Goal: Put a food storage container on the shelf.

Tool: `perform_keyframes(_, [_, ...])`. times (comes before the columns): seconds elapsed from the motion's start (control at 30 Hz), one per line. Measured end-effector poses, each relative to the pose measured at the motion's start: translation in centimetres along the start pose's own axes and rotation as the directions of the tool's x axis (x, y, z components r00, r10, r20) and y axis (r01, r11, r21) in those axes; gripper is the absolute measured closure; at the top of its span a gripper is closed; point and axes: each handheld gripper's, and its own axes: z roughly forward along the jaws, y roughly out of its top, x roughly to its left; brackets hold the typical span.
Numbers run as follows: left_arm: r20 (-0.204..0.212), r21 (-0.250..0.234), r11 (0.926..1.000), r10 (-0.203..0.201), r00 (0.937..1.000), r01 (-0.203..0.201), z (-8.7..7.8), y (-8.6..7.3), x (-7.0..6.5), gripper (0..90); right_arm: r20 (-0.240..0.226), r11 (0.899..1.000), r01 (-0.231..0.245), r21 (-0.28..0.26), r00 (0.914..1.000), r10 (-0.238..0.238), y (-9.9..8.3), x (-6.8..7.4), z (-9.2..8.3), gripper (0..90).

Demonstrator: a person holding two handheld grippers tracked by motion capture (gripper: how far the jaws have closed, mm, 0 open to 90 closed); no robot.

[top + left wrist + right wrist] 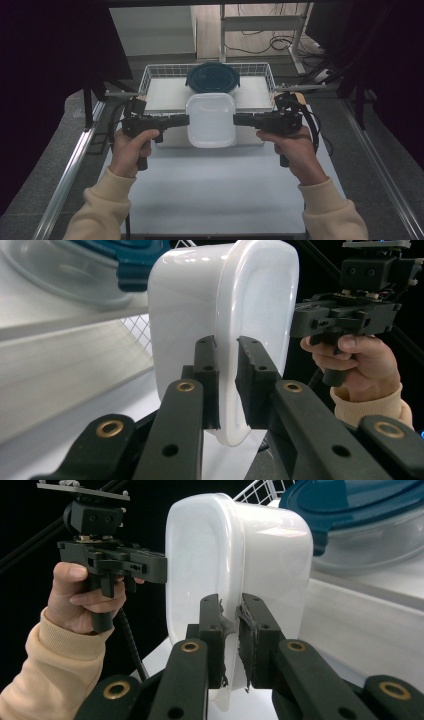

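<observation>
From the high view we look down on a pale table (225,190) flanked by dark curtains, with grey floor and cables beyond its far edge. At the far end sits a white wire basket (150,75) holding a round container with a dark blue lid (213,77). Just near of it, a white rounded-square container (211,120) is held between our two tools: the left gripper (186,119) meets its left edge and the right gripper (236,119) its right edge, each gripped by a hand (131,152) in a cream sleeve (97,212). The container's far side overlaps the basket's near rim in this view; the near half of the table is bare, and metal rails (65,180) run along both sides.

In the left gripper view we see the two black jaws pinching the container's rim (227,365) — the lip sits between the pads. The white container (220,295) stands edge-on, with the blue-lidded container (135,260) and basket mesh (137,332) beyond it to the left, and the other hand (360,360) with its gripper on the far side.

In the right gripper view the jaws likewise close on the white container's (235,545) rim, their worn pads (247,625) pressed against it. The blue lid (360,500) lies right of it, and the opposite hand (82,597) holds its gripper at the left against a dark background.
</observation>
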Motion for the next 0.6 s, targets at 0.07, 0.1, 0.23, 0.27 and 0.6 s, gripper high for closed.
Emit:
perform_keyframes(0.07, [-0.007,0.002,0.9999,0.013,0.9999,-0.013,-0.1,0.9,-0.3,80.2,0.002,1.0,0.001,-0.003,1.0,-0.001,0.5,0.1,-0.1,79.8])
perform_keyframes(0.1, [-0.007,0.002,0.9999,0.013,0.9999,-0.013,-0.1,0.9,-0.3,80.2,0.002,1.0,0.001,-0.003,1.0,-0.001,0.5,0.1,-0.1,79.8])
perform_keyframes(0.23, [-0.007,0.005,0.9999,0.013,0.9999,-0.013,-0.2,2.2,-0.5,80.2,0.007,1.0,0.005,-0.007,1.0,-0.005,1.6,0.2,-0.3,79.8])
perform_keyframes(0.27, [-0.011,0.002,0.9999,0.016,0.9998,-0.016,-0.3,2.8,-0.6,80.1,0.011,1.0,0.006,-0.009,0.9999,-0.005,2.2,0.3,-0.4,79.8])
perform_keyframes(0.6, [-0.022,-0.007,0.9993,0.037,0.9991,-0.038,-0.8,5.5,-0.9,80.1,0.024,1.0,0.029,-0.01,0.9993,-0.028,5.4,0.5,-0.3,79.8])
